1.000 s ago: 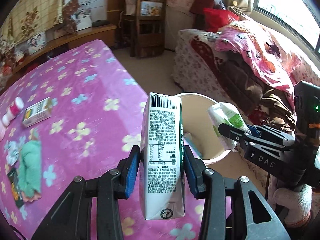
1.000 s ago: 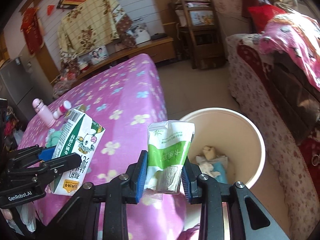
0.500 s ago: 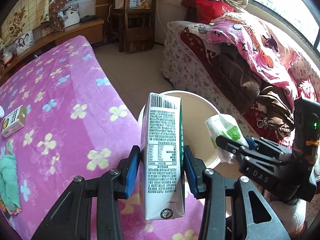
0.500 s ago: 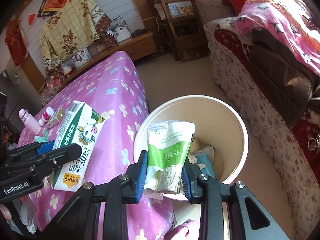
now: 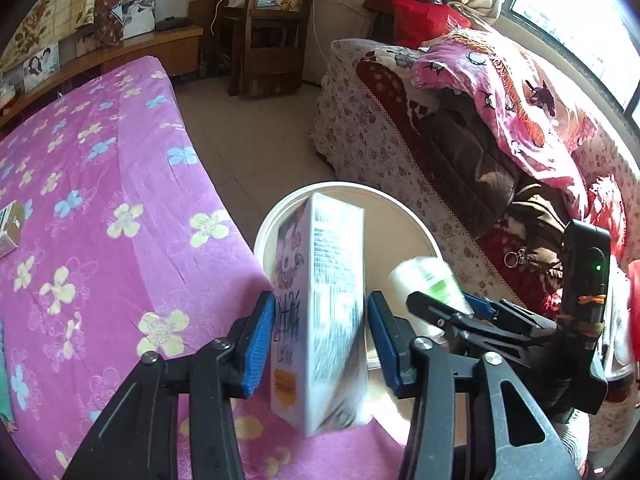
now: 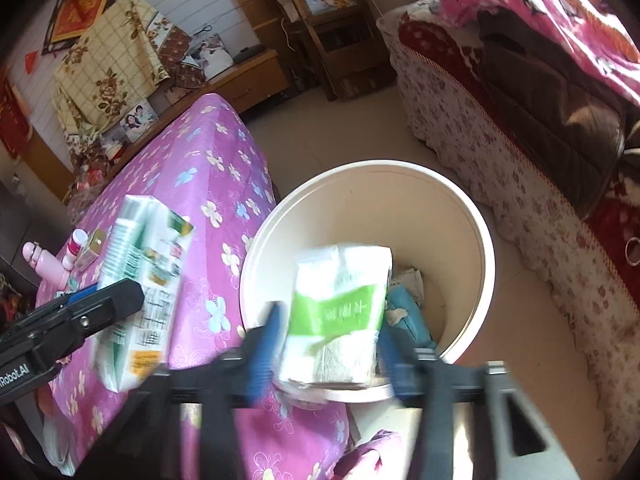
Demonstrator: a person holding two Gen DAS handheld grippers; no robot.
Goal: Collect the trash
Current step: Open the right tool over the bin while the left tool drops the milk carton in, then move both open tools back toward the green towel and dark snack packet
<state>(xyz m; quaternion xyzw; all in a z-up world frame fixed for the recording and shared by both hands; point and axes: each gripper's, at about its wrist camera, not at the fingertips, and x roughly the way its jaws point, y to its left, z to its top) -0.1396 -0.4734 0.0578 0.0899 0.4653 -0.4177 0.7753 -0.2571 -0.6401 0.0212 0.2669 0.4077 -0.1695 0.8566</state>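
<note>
Milk carton (image 5: pixel 320 312) is standing upright between the blue pads of the left gripper (image 5: pixel 322 344), blurred, with a narrow gap showing on each side. The left jaws have just been opening and are now standing apart, so the pads are no longer pressing on the carton. The carton is sitting over the near rim of the cream trash bin (image 5: pixel 276 216), at the edge of the pink flowered bed cover (image 5: pixel 100 200).

Right gripper (image 6: pixel 326 344) is pointing down over the same bin (image 6: pixel 472 216). Its jaws have just been opening as well, and they are standing wide, blurred by motion. The green-and-white pouch (image 6: pixel 340 312) is lying between the pads (image 6: pixel 266 340) with clear space on both sides, free of the grip and positioned over the open mouth of the bin. Crumpled paper and a blue item (image 6: pixel 408 312) are lying on the bin floor beyond the pouch.

In the right wrist view, the left gripper (image 6: pixel 80 320) is appearing at the left with the milk carton (image 6: pixel 140 280) over the bed cover. Further back on the cover, a pink bottle (image 6: pixel 44 264) and a small box (image 6: pixel 92 248) are lying together. A floral sofa (image 6: pixel 500 128) is standing beside the bin.
</note>
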